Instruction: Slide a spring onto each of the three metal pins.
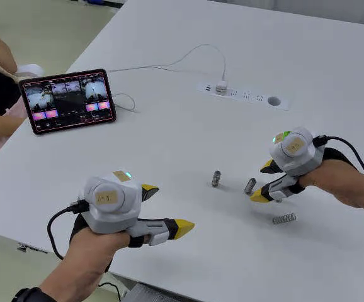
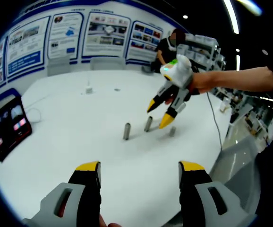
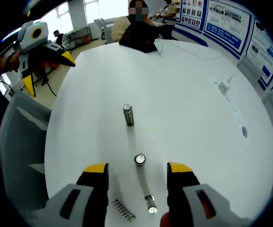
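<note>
Three metal pins line up in the right gripper view, running from twelve o'clock down to six. The far pin (image 3: 128, 115) stands upright, grey and slim, with a fitted spring (image 3: 128, 112) coiled round its shaft, ribs plain to see. The middle pin (image 3: 140, 160) shows a round silvery top; whether it wears a coil cannot be told. The near pin (image 3: 149, 204) sits at six o'clock, small and shiny, low between the jaws. And just at its eight o'clock, a loose spring (image 3: 122, 209) lies flat on the white table (image 3: 188, 104), a thin open coil touching no pin.

Now the claws. On the right gripper (image 3: 137, 168), the yellow-tipped jaws are spread wide with nothing gripped. The middle pin is just ahead of the gap, the near pin is inside it, and both look clear of the jaws. The left gripper (image 2: 139, 166) has its jaws spread wide too. It is empty, held at seven o'clock of the pins and well apart from them.

The count: three pins, two springs clearly seen (one on, one loose), and two grippers. In the head view, one tablet (image 1: 67, 99) lies at ten o'clock with its screen lit, and one power strip (image 1: 245, 95) at one o'clock has a white plug (image 1: 221, 88) seated in it.
</note>
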`<state>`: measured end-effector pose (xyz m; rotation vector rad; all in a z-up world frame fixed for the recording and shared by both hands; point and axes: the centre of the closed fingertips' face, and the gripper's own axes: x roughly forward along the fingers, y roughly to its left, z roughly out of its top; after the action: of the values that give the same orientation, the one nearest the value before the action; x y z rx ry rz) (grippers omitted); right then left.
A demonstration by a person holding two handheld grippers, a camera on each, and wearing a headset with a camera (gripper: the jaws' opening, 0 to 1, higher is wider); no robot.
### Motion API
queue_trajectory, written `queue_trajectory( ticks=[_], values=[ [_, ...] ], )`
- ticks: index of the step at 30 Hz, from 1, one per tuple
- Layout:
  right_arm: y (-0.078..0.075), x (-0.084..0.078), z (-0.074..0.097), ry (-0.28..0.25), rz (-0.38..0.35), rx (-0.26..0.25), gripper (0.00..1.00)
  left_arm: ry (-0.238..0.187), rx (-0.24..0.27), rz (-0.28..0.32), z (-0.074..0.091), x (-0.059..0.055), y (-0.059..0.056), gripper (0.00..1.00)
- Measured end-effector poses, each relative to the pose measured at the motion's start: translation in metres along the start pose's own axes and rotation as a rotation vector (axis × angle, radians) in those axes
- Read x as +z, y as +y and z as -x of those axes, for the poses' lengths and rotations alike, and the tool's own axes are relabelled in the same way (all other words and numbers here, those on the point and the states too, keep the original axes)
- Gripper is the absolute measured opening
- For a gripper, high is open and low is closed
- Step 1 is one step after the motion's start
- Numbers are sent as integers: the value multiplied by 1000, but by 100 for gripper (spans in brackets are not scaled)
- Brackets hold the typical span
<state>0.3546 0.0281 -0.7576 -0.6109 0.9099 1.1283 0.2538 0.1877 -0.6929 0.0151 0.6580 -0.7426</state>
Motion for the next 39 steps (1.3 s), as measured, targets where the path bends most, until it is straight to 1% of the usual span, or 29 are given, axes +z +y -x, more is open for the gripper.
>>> queue_trajectory(
  ticks=[5,10,12,13,15,17,18,22,23,27,31,34,37,39],
  values=[
    [1,2,3,-33,-44,-15,52,-4,3,0,2,2,-1,68],
    [7,4,8,-75,-80,-34,54,-9,10,3,5,2,-1,68],
    [5,4,10,-90,-97,-62,54,-8,11,5,6,1,-1,68],
    [1,4,12,-103,-108,-100,54,-8,12,7,7,0,-1,68],
    [4,4,12,-116,-110,-110,54,-11,16,17,7,-1,0,68],
    [5,5,13,-142,-140,-126,55,-19,19,31,8,0,0,68],
    [6,7,13,-165,-162,-134,55,-22,19,35,8,0,-1,68],
    [12,12,16,-243,-254,-127,55,-20,18,33,7,0,-3,68],
    [13,15,18,-270,-276,-131,55,-20,18,32,7,1,-3,68],
    [15,13,20,-299,-314,-135,57,-27,22,38,7,3,-2,69],
    [20,14,26,-341,-351,-138,59,-28,24,39,6,3,-2,69],
    [22,14,29,-366,-371,-133,60,-26,22,35,5,2,-2,69],
    [26,14,33,-402,-410,-118,63,-23,20,31,4,3,-3,69],
    [26,12,36,-415,-425,-129,64,-24,19,33,2,3,-4,69]
  ],
)
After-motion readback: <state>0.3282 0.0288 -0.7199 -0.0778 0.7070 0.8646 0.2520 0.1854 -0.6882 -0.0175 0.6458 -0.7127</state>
